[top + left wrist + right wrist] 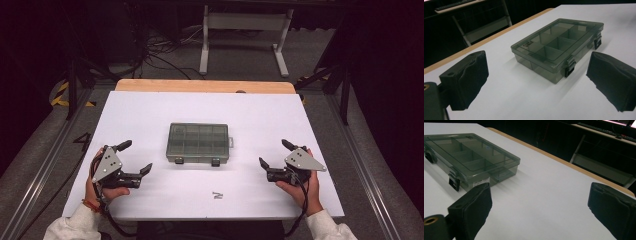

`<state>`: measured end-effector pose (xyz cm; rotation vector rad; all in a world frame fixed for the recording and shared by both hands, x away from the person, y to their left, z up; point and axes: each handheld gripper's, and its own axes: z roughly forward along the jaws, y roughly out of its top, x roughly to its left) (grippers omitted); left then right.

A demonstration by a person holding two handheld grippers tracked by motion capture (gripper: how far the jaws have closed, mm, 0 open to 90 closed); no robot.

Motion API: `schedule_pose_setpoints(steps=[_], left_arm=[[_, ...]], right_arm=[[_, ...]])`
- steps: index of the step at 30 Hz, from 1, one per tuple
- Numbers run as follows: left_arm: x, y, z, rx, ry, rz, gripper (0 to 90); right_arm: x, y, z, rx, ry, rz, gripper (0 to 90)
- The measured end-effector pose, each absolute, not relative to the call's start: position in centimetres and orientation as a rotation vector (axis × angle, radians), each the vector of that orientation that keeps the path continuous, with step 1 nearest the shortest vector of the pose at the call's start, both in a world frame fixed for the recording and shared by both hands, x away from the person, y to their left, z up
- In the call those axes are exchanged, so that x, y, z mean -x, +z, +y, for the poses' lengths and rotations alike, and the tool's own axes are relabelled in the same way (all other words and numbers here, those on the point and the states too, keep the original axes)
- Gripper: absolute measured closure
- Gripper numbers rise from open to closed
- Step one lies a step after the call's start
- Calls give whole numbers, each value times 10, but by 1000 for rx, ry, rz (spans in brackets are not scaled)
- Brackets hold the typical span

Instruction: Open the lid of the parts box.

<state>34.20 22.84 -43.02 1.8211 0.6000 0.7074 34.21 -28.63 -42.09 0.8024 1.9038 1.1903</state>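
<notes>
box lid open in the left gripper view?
No, the organizer box has its clear lid lying flat on top, with both black latches down over the front edge.

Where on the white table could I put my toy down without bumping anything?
The near strip between the left gripper and right gripper, in front of the box, is bare except for a small mark. The white table is also bare behind the box, up to the wooden edge. It is tightest beside each gripper.
</notes>
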Motion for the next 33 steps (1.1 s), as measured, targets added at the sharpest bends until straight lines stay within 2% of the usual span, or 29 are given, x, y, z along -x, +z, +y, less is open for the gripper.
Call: schedule_pose_setpoints(steps=[9, 12, 19, 33], left_arm=[[-346, -433, 228, -1840, 675, 611, 65], [-346, -433, 228, -1850, 686, 601, 96], [-353, -439, 224, -1861, 626, 610, 114], [-390, -450, 192, -1975, 510, 608, 104]], right_arm=[[-342, -421, -283, -791, 1180, 1916, 61], [-344, -422, -283, -804, 1183, 1923, 61], [-351, -426, -276, -832, 1186, 1970, 79], [-389, -429, -205, -746, 1177, 2205, 167]])
